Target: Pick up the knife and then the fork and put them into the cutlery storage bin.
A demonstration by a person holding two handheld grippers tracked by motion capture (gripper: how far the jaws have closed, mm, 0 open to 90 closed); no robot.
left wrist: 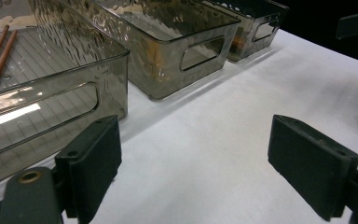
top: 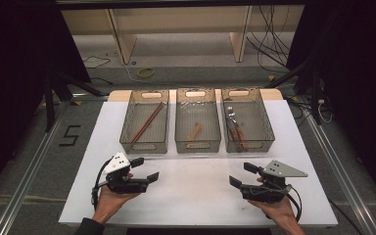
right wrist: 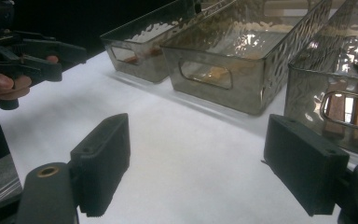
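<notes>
Left claw point(top: 146, 171) is spread wide, jaws well apart, nothing between them, touching nothing; it hovers over bare white bench point(top: 196, 191) near the front-left, pointing twd the middle. Right claw point(top: 241, 176) is the same: released, wide gap, empty, held over the front-right of the bench and aimed back at the left one. Each is gripped by a hand coming in from the bottom edge.

Nearest things are 3 smoky clear bins in a row across the far half of the bench, just beside each other. Left bin point(top: 145, 121) holds a pair of reddish chopsticks point(top: 147, 122) lying diagonally. Middle bin point(top: 198, 120) has a small tan wooden piece point(top: 195, 131). Right bin point(top: 247, 119) has cutlery w/ wooden handles point(top: 235, 128), metal ends twd the far side.

Bench top is a white sheet, wood edge showing at the back. Room is dark; grey floor w/ loose cables point(top: 274, 46), a pale wooden frame behind, metal rails either side, and a "5" marked on the floor at left point(top: 70, 135).
</notes>
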